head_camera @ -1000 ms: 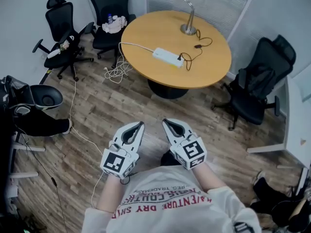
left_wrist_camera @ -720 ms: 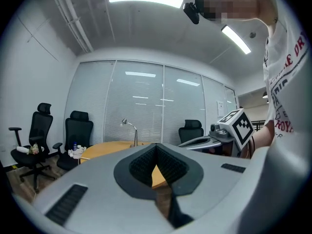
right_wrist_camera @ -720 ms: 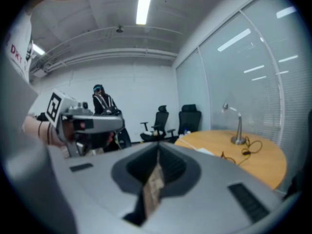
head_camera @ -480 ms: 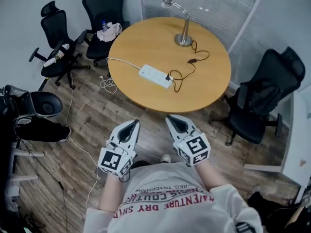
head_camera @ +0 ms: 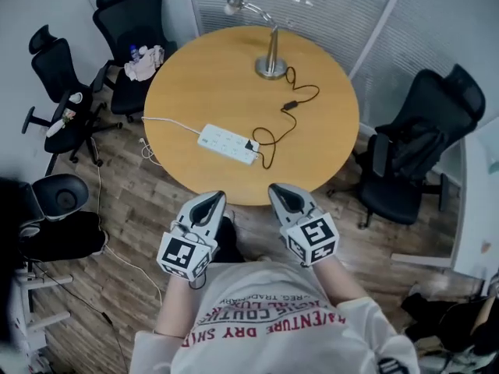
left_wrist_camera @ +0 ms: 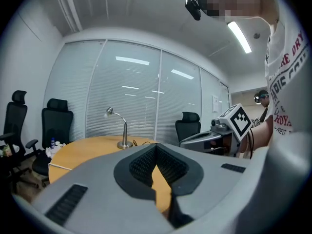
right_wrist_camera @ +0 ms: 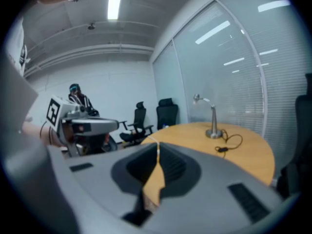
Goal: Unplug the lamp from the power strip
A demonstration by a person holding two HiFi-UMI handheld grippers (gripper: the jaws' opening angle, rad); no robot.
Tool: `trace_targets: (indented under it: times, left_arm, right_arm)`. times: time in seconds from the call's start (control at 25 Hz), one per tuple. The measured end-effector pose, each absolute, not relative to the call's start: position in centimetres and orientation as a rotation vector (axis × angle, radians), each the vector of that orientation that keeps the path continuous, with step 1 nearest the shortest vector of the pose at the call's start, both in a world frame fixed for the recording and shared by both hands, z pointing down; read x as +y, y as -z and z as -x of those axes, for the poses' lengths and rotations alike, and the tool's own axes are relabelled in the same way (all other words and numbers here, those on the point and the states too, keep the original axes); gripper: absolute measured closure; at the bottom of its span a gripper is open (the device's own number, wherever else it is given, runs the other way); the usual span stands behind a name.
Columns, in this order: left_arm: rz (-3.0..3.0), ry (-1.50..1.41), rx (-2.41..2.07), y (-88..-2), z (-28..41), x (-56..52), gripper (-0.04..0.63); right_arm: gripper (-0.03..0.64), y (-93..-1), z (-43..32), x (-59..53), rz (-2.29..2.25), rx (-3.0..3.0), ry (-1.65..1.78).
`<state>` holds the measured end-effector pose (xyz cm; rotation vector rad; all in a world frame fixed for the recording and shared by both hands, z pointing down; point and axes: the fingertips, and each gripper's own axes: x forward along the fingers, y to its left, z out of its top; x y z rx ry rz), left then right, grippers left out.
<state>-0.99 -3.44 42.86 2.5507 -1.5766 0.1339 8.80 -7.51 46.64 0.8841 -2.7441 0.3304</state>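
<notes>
Lying flat on the round wooden surface (head_camera: pixel 203 76), the white power strip (head_camera: pixel 228 143) runs its long axis from upper left to lower right in the head view, on the half nearer the person. Its white cable (head_camera: pixel 171 123) leaves the left end and drops over the rim. At the right end sits a dark plug (head_camera: pixel 251 145) — too small to make out in detail — from which a black cord (head_camera: pixel 288 105) loops back to the lamp (head_camera: pixel 271 69). The lamp stands upright at the far side, its neck arched and its head pointing left, close to the picture's top edge. In both gripper views the grippers' own bodies hide the strip. The left gripper (head_camera: pixel 213 199) and right gripper (head_camera: pixel 277 189) are held side by side at the surface's near rim — each with its jaws closed together on nothing.
</notes>
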Motion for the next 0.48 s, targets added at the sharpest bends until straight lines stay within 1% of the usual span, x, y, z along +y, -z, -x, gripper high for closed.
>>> trace_targets:
  times: [0.24, 0.48]
  left_arm:
    - [-2.662, -0.193, -1.343, -43.8, 3.6, -12.2, 0.569]
    - [-2.702, -0.282, -1.135, -46.5, 6.5, -19.1, 0.569]
  right_arm:
    - [0.586, -47.4, -6.4, -14.6, -1.08, -2.644, -0.406]
    - [0.586, -49.0, -4.4, -20.5, -1.261, -2.534, -0.497]
